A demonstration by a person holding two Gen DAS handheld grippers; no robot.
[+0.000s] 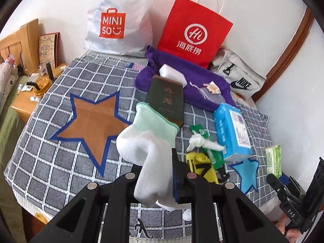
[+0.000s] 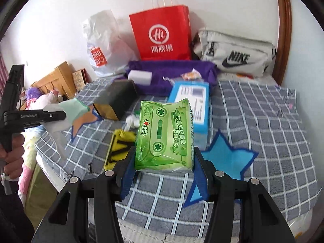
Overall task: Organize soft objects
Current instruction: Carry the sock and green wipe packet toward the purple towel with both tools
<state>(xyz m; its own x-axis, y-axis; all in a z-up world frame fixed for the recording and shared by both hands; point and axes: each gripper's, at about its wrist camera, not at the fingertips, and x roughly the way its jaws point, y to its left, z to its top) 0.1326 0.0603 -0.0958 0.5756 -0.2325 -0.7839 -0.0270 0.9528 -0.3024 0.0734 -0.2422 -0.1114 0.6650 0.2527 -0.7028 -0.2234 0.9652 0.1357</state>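
My left gripper [image 1: 160, 174] is shut on a white glove with a mint-green cuff [image 1: 149, 139] and holds it above the checked blanket [image 1: 60, 162]. The glove also shows at the left of the right wrist view [image 2: 75, 109]. My right gripper [image 2: 164, 162] is shut on a green tissue pack [image 2: 165, 135], held above the blanket [image 2: 263, 131]; the pack shows at the right edge of the left wrist view [image 1: 273, 161]. On the blanket lie a blue tissue box [image 1: 231, 129], a yellow cloth with black marks [image 1: 200, 168] and a purple towel [image 1: 202, 85].
A red paper bag [image 1: 194, 32], a white Miniso plastic bag [image 1: 119, 20] and a grey Nike pouch [image 1: 241, 79] stand against the wall. A dark book [image 1: 166, 99] and a white sponge block [image 1: 172, 74] lie mid-bed. A wooden nightstand [image 1: 26, 103] is at the left.
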